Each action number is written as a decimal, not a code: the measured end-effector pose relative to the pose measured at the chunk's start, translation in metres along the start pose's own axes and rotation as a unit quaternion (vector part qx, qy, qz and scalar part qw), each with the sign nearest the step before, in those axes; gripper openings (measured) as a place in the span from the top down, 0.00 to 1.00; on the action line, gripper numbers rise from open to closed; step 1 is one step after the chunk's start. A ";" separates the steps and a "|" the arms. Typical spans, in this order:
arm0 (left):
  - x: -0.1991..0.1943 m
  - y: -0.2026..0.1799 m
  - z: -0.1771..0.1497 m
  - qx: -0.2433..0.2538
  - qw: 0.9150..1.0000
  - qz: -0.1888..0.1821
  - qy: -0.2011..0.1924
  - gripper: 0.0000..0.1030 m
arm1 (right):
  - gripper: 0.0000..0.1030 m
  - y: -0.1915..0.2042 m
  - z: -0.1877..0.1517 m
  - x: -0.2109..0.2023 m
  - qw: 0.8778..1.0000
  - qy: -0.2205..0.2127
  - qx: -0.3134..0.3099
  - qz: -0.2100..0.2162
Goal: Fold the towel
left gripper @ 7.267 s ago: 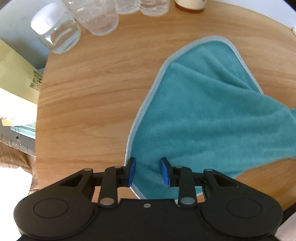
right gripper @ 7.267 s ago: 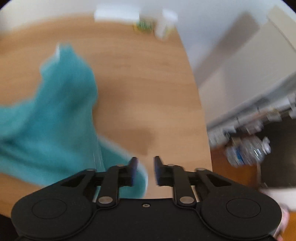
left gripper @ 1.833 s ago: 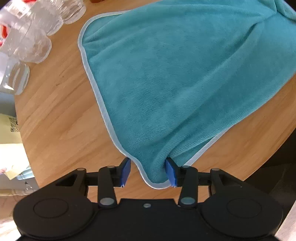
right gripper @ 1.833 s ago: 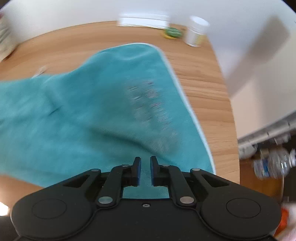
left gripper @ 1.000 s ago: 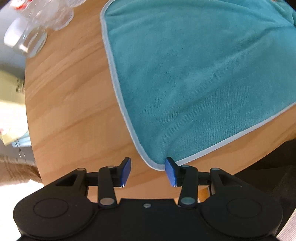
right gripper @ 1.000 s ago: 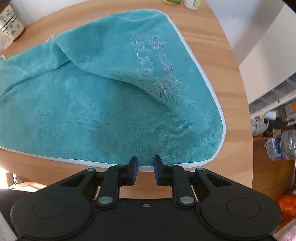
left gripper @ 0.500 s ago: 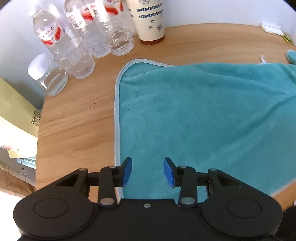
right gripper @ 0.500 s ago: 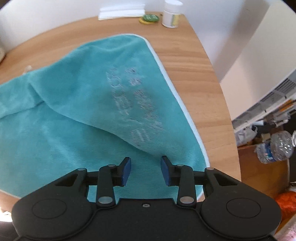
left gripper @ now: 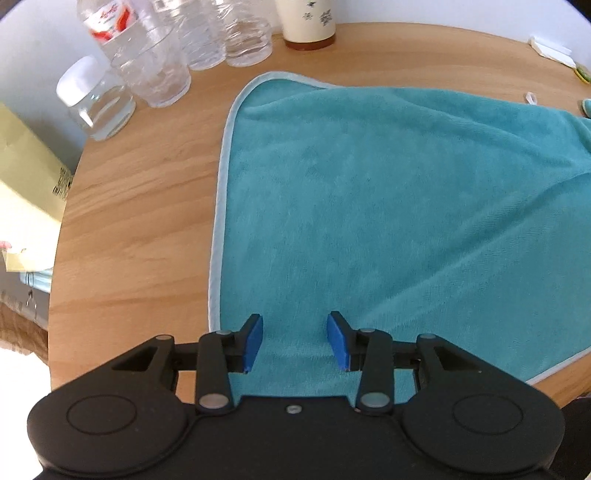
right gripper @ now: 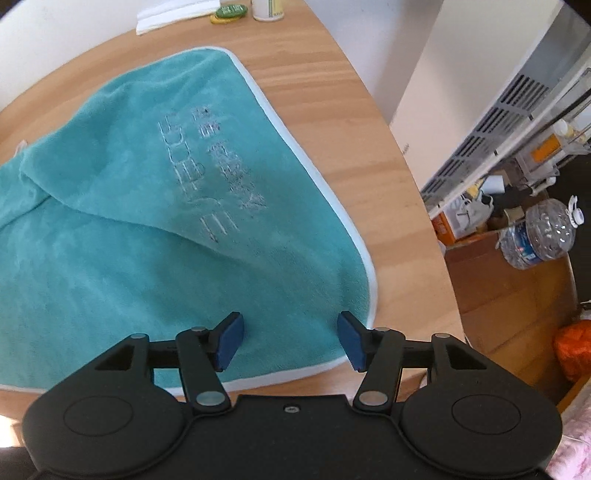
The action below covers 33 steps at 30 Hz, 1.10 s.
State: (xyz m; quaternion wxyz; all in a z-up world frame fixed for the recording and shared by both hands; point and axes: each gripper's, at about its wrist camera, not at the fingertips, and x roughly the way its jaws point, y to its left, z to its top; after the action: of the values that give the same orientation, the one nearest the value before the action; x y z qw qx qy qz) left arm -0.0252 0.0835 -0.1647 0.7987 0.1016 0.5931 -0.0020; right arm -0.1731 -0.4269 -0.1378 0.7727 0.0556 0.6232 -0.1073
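Towel [left gripper: 388, 206] spread flat; both claws agape.

The teal terry towel with a pale piped edge [right gripper: 122, 206] carries two rows of pale stitched lettering [right gripper: 207, 173], too distorted to read for certain. Beyond the towel's far corner, a clear plastic water bottle [left gripper: 122, 33] wears a red-and-white label whose print is too blurred to read.

Black tool [left gripper: 295, 341], blue pads [left gripper: 253, 341], silver rivets
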 end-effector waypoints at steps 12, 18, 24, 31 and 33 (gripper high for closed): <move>-0.020 0.019 0.047 -0.055 0.998 -0.002 -0.036 0.61 | 0.49 0.018 0.056 -0.041 0.994 -0.087 -0.056 0.019; -0.012 0.018 0.109 -0.047 0.995 0.016 -0.087 0.58 | 0.48 0.051 0.112 -0.023 0.988 -0.126 -0.083 0.028; 0.023 0.024 0.154 -0.037 0.995 0.044 -0.081 0.43 | 0.47 0.071 0.150 0.004 0.985 -0.115 -0.110 0.059; 0.047 0.026 0.175 -0.034 0.997 0.026 -0.066 0.44 | 0.43 0.085 0.175 0.026 0.980 -0.119 -0.143 0.071; 0.051 0.024 0.179 -0.029 0.998 0.021 -0.058 0.44 | 0.43 0.090 0.181 0.033 0.979 -0.114 -0.151 0.074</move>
State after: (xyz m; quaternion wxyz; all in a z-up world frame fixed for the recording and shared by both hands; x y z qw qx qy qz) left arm 0.1621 0.0837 -0.1596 0.8341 0.0904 0.5435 0.0264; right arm 0.0265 -0.3824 -0.1347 0.8437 -0.0284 0.5346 0.0395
